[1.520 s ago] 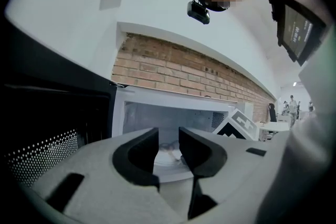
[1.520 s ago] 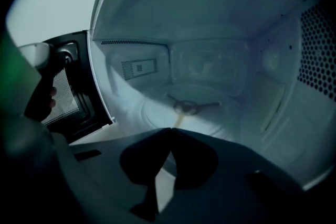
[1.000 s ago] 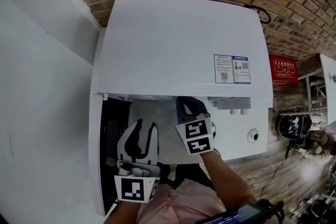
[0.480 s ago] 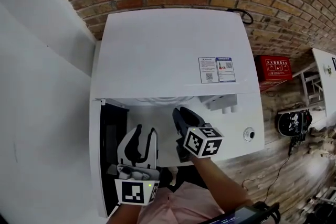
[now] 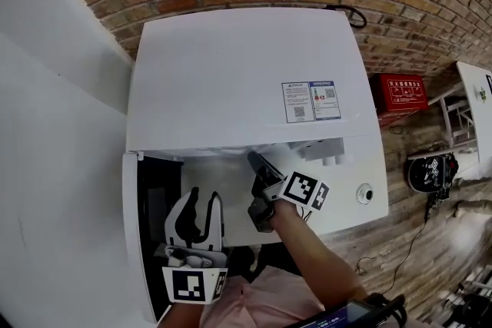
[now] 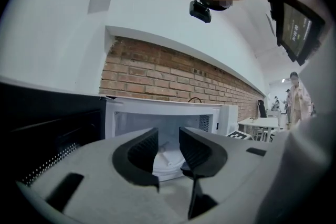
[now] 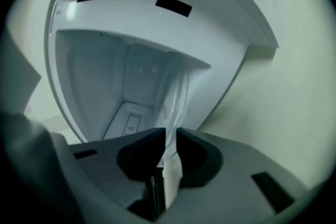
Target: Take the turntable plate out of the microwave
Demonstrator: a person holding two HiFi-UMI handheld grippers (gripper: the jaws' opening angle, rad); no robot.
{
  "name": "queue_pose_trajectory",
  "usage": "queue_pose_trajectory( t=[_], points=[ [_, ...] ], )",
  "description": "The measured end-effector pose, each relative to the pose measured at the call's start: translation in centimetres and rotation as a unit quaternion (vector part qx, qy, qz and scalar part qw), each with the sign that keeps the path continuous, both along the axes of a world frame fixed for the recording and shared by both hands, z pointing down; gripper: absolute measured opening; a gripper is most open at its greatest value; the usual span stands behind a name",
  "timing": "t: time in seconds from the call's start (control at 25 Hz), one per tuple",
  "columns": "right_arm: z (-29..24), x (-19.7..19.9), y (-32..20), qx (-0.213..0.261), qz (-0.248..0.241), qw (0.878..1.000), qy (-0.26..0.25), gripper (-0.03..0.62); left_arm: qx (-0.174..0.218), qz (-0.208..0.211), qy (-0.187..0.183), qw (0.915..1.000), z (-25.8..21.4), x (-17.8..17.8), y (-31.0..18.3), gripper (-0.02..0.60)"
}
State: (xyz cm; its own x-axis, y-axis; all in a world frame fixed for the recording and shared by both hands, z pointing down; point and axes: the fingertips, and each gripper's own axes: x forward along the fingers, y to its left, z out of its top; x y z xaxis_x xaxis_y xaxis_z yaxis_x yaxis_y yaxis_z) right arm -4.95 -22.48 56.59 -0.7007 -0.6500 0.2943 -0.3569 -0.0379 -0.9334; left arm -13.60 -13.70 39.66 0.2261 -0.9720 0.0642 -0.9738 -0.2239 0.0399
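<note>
The white microwave (image 5: 238,73) stands with its door (image 5: 146,226) swung open to the left. The clear glass turntable plate (image 7: 176,97) lies inside the cavity and also shows as the plate (image 6: 167,159) in the left gripper view. My right gripper (image 5: 256,165) is rolled onto its side at the cavity mouth. Its jaws (image 7: 171,131) are closing with the plate's rim between them, and I cannot see the pads pressing on the rim. My left gripper (image 5: 201,196) hovers open in front of the opening, level, with nothing between its jaws (image 6: 168,134).
A brick wall runs behind the microwave, and a white wall stands to the left. A control knob (image 5: 364,194) and a label sticker (image 5: 309,101) are on the microwave. A red box (image 5: 403,94) hangs at the right. A black cable (image 5: 346,11) comes off the back.
My right gripper has rolled over about its own axis, its marker cube now turned sideways, and it has sunk a little at the cavity mouth. The left gripper has stayed put.
</note>
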Motion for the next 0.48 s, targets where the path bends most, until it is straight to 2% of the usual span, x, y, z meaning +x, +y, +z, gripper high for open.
queue_pose_trajectory(
  t=[0.04, 0.2, 0.48],
  points=[
    [0.0, 0.0, 0.0, -0.001, 0.0, 1.0, -0.007, 0.032, 0.0, 0.0, 0.0, 1.0, 0.0, 0.0, -0.1, 0.132],
    [-0.1, 0.0, 0.3, 0.0, 0.007, 1.0, -0.026, 0.021, 0.003, 0.0, 0.002, 1.0, 0.0, 0.0, -0.3, 0.132],
    [-1.1, 0.0, 2.1, 0.017, 0.007, 0.999, -0.026, 0.003, 0.005, 0.003, 0.006, 1.0, -0.3, -0.1, -0.1, 0.132]
  ],
)
